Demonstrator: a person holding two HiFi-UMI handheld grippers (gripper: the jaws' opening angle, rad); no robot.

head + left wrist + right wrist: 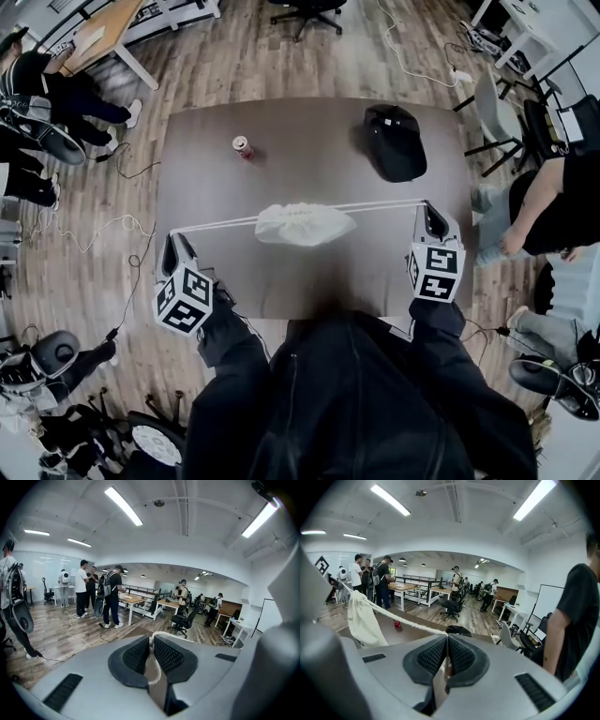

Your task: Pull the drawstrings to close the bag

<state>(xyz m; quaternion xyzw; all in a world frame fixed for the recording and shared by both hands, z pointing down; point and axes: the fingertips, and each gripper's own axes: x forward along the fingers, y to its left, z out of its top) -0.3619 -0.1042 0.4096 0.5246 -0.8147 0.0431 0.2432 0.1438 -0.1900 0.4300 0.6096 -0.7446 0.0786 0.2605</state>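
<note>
While the white bag (305,225) sits centre-frame over the table (281,141), its drawstrings (384,204) stretch taut left-right, w/ left gripper (174,240) at lower left & right gripper (430,217) at mid right each clamped on a cord end, roughly equidistant.

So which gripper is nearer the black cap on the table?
The right gripper, shut on its string, with the black cap beyond it on the table's right side. The left gripper holds the other string, nearer the red can.
</note>
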